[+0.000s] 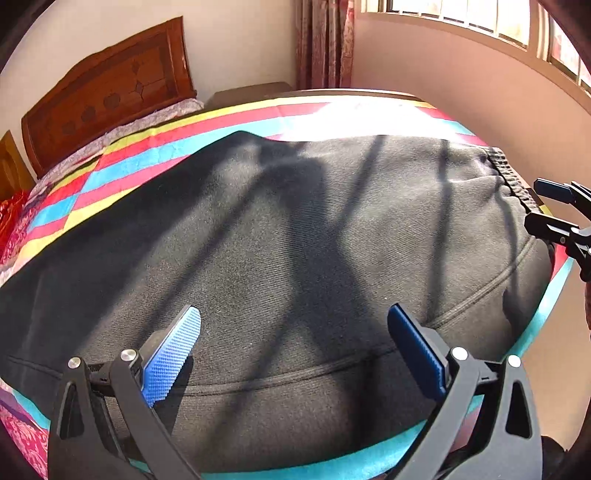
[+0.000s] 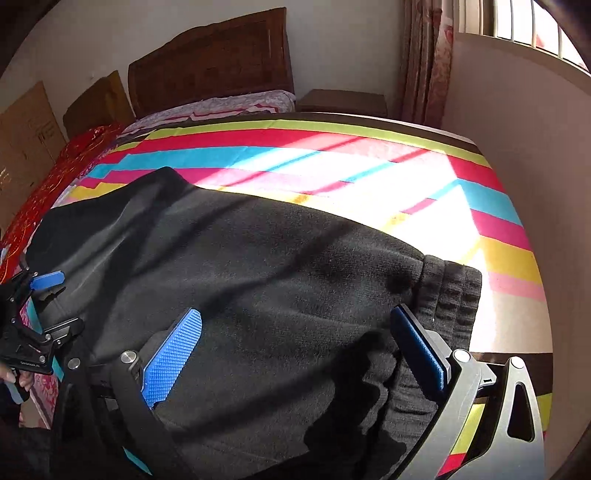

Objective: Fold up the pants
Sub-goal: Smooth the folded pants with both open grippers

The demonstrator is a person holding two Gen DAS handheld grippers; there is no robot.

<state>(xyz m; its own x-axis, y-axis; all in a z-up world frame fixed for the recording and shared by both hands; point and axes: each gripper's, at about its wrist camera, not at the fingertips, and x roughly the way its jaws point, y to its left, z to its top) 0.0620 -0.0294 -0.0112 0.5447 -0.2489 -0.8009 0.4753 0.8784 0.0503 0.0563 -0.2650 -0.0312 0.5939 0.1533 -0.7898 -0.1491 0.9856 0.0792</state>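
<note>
Nearest in the left wrist view: left gripper [image 1: 293, 347], jaws spread wide, nothing between the blue pads, hanging over the near hem of the black pants [image 1: 280, 236]. Pants lie flat across the striped bedspread [image 1: 155, 155], covering most of the near half of the bed. A strip of teal spread shows betw. the near hem and the bed's front edge, so little spare cloth there.

Right wrist view: right gripper [image 2: 295, 350] also spread wide, empty, over the waist end. Its right pad sits just beside the ribbed waistband [image 2: 454, 295]; whether it touches, can't tell. Fabric at the near edge is bunched and wavy here, which the left view doesn't show.

Each cam catches the other tool at its frame edge: right gripper by the waistband corner, left gripper w/ a bit of the person's hand [image 2: 16, 376] at the pants' left side.

Farther: bare sunlit spread beyond the pants, roomiest on the window side. Then the wooden headboard [image 1: 110, 92], a nightstand [image 2: 343, 101], curtain [image 1: 321, 40] and window [image 1: 480, 18]. Only the right view shows the cardboard boxes [image 2: 26, 125] at the far left.
</note>
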